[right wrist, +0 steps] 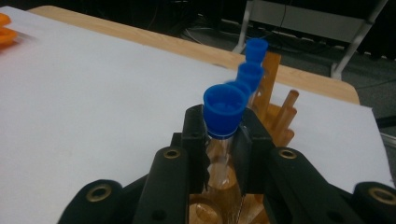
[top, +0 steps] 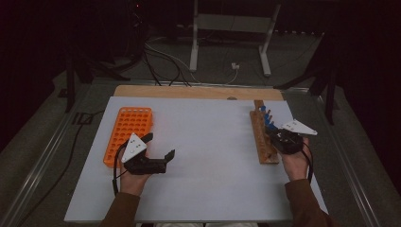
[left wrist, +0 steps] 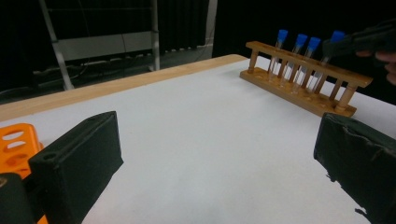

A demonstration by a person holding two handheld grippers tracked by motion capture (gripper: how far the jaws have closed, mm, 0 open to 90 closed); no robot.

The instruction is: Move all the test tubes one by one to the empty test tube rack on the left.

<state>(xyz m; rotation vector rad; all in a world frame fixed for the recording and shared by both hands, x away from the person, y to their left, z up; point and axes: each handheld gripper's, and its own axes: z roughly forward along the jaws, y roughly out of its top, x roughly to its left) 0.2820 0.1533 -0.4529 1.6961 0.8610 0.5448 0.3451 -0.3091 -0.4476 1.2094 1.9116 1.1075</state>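
Over at the desk's right edge, right gripper (right wrist: 219, 140) jaws pinching the nearest blue-capped tube (right wrist: 223, 116) in the wooden rack (top: 263, 137). Best lifted straight up, no tilting. Left gripper (top: 158, 146) jaws spread, idle beside orange rack (top: 128, 132).

The left gripper (top: 158, 146) is held level above the table (top: 203, 189), to the right of the orange rack (top: 128, 132), its jaws spread wide with nothing between them. The right gripper (right wrist: 223, 135) is held at the wooden rack (top: 263, 137), its jaws clamped on a blue-capped tube (right wrist: 223, 112) just below the cap.
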